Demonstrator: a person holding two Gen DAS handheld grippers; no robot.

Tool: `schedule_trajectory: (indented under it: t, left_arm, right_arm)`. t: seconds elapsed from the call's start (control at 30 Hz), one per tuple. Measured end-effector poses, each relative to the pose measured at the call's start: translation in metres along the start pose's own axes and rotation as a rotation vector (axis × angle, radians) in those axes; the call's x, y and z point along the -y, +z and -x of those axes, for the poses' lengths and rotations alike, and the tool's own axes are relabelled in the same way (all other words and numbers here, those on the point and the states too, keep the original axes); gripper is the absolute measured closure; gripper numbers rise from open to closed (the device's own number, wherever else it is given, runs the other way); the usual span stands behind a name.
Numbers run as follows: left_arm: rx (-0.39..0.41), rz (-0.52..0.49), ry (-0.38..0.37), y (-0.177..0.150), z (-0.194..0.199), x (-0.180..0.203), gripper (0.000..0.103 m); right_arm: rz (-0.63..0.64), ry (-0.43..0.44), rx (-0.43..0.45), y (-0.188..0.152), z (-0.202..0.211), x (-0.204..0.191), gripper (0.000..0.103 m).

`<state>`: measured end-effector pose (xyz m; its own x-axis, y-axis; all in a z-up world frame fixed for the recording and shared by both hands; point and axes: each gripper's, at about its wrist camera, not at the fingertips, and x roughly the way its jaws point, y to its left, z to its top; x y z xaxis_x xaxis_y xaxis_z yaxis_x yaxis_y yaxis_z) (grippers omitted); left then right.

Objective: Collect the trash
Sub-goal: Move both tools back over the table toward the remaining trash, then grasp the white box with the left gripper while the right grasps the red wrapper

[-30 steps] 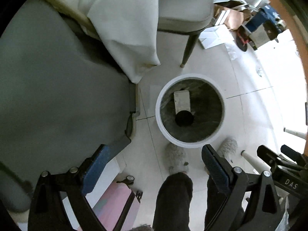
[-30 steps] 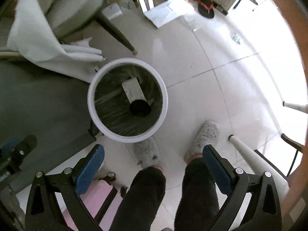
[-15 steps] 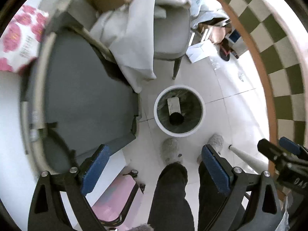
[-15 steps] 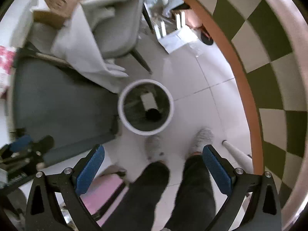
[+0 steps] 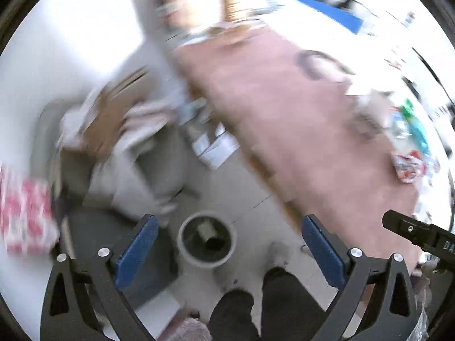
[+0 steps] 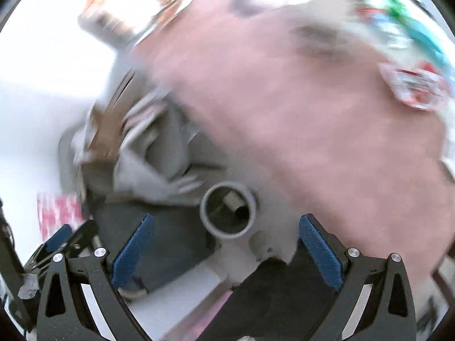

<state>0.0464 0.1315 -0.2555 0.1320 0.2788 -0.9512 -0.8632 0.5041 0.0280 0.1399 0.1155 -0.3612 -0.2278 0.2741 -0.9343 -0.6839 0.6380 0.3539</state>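
Both views are motion-blurred. The white-rimmed round bin (image 5: 207, 238) stands on the floor far below, with a pale box and a dark round thing inside; it also shows in the right wrist view (image 6: 228, 209). My left gripper (image 5: 227, 251) is open and empty, high above the bin. My right gripper (image 6: 226, 251) is open and empty too. On the pinkish table (image 5: 298, 119) lie crumpled wrappers: a red-and-white one (image 5: 409, 166) and green-blue ones (image 5: 412, 122). The red-and-white wrapper (image 6: 416, 89) also shows at the right wrist view's upper right.
A grey chair draped with white cloth and cardboard (image 5: 119, 130) stands left of the bin. A pink-patterned pack (image 5: 25, 213) lies at far left. The person's dark-trousered legs (image 5: 256, 307) and slippers are beside the bin. The right gripper's body (image 5: 421, 236) juts in at right.
Both grippers have swung up and away from the bin, which now looks much smaller. The table top with its wrappers has come into view. Both stay open.
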Motion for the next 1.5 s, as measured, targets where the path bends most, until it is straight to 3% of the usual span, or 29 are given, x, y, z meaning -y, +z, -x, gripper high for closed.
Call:
schedule_trajectory:
  t: [0.1,0.23,0.4,0.5,0.63,0.9,0.97,1.0,1.07,1.2,1.27,1.5]
  left_arm:
    - [-0.001,-0.106,-0.073,0.049,-0.01,0.068,0.0]
    - [-0.087,-0.24,-0.153,0.113,-0.038,0.16,0.0]
    - [-0.167,-0.396,-0.14,0.16,-0.081,0.24,0.0]
    - [-0.248,-0.468,-0.11,0.169,-0.111,0.267,0.0]
    - [-0.332,-0.492,-0.085,0.173,-0.144,0.286,0.0]
    - [-0.365,-0.446,-0.021,0.177,-0.183,0.291,0.001]
    - [-0.357,-0.431,-0.021,0.177,-0.186,0.29,0.017]
    - [-0.355,-0.417,-0.024,0.177,-0.187,0.288,0.025]
    - [-0.335,-0.398,-0.039,0.176,-0.185,0.284,0.027]
    - [-0.306,-0.369,-0.034,0.169,-0.177,0.269,0.028]
    - [-0.297,-0.341,-0.036,0.163,-0.17,0.257,0.028]
    - [-0.245,-0.274,-0.036,0.14,-0.144,0.215,0.028]
  right_arm:
    - [-0.151,-0.065,0.045,0.033,0.023,0.074,0.0]
    - [-0.323,-0.122,0.056,0.068,0.031,0.164,0.0]
    - [-0.477,-0.147,0.059,0.11,0.024,0.245,0.0]
    - [-0.541,-0.128,0.04,0.126,0.013,0.272,0.0]
    - [-0.58,-0.117,0.019,0.141,-0.005,0.286,0.0]
    - [-0.568,-0.136,-0.006,0.164,-0.047,0.28,0.001]
    - [-0.543,-0.151,0.01,0.17,-0.055,0.274,0.003]
    - [-0.535,-0.165,0.019,0.172,-0.057,0.27,0.013]
    - [-0.526,-0.208,0.026,0.176,-0.061,0.263,0.017]
    - [-0.468,-0.224,0.095,0.183,-0.063,0.241,0.061]
    - [-0.459,-0.218,0.13,0.184,-0.061,0.235,0.075]
    - [-0.392,-0.165,0.217,0.183,-0.042,0.221,0.09]
